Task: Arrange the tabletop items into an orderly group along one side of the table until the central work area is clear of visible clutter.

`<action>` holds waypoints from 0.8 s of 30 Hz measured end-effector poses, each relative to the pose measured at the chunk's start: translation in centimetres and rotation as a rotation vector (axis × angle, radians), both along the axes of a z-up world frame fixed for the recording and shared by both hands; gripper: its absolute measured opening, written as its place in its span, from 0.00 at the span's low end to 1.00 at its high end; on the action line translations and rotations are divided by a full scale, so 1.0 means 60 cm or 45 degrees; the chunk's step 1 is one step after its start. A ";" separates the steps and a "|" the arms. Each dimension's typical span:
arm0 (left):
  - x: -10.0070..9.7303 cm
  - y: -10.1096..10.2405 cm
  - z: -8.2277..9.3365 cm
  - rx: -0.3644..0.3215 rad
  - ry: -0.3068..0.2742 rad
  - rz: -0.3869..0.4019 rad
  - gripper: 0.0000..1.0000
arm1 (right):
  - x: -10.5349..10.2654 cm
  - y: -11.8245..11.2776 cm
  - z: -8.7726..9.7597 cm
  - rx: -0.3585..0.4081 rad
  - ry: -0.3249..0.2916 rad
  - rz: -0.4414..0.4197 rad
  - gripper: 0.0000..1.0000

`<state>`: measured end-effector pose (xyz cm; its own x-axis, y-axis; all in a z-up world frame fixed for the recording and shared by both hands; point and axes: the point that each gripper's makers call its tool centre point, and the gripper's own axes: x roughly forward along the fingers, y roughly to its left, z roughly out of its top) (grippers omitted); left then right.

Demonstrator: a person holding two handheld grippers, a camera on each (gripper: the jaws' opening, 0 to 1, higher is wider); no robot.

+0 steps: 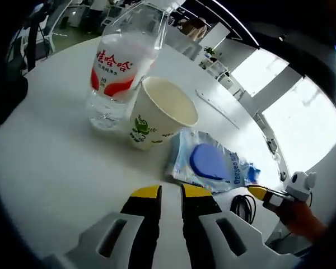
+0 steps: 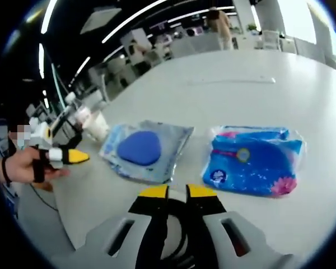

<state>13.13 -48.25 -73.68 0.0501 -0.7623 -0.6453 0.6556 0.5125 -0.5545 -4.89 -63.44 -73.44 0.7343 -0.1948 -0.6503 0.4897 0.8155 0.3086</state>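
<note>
Room: open office hall, desks and chairs in the background, ceiling light strips, bright windows on one side.
Table (image 1: 56, 162): white, round-edged, glossy; carries all the items.
Water bottle (image 1: 120, 67): clear plastic, red and white label, upright on the table in the left gripper view, touching the cup's side.
Paper cup (image 1: 159, 115): cream with a green leaf print, upright, mouth open, standing between the bottle and the mask pack.
Mask pack (image 1: 213, 162): clear bluish wrapper with a blue oval piece inside, flat on the table just beside the cup; in the right gripper view it lies left of the tissue pack, a little apart from it.
Tissue pack (image 2: 252, 159): blue plastic with pink flower print and a round logo, flat on the table, ahead and right of the right gripper.
Cable (image 1: 243, 207): black loop on the table near the mask pack's near edge; it also sits right under the right gripper's jaws in the right gripper view.
Strip (image 1: 218, 109): thin pale strip lying flat on the table beyond the cup, well apart from the group.
Left gripper (image 1: 171, 193): yellow-tipped black jaws nearly together, narrow gap, nothing between them; hovers just short of the mask pack.
Right gripper (image 2: 177, 191): yellow-tipped jaws close together, gripping nothing, above the cable, mask pack just ahead.
Hand (image 2: 25, 165): person's hand holds the left gripper at the left edge of the right gripper view, near the cup.
</note>
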 end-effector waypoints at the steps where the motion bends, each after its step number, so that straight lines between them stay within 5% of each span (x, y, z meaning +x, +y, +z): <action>1: -0.003 0.004 0.001 0.002 -0.009 -0.012 0.11 | -0.006 -0.004 0.000 -0.010 0.007 -0.005 0.09; 7: -0.037 0.025 0.012 0.001 -0.058 -0.132 0.12 | -0.060 -0.051 0.017 -0.062 -0.035 -0.176 0.07; 15: -0.068 0.059 0.003 0.072 -0.246 -0.384 0.13 | -0.151 -0.131 0.020 -0.100 -0.008 -0.438 0.07; 24: -0.082 0.096 0.019 0.059 -0.294 -0.429 0.18 | -0.167 -0.168 -0.008 -0.073 0.033 -0.514 0.09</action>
<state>8.24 -42.52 -72.52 -0.0499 -0.7309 -0.6806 0.8955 0.2691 -0.3546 -14.92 -73.50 -73.93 0.5750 -0.5005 -0.6472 0.7810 0.5714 0.2520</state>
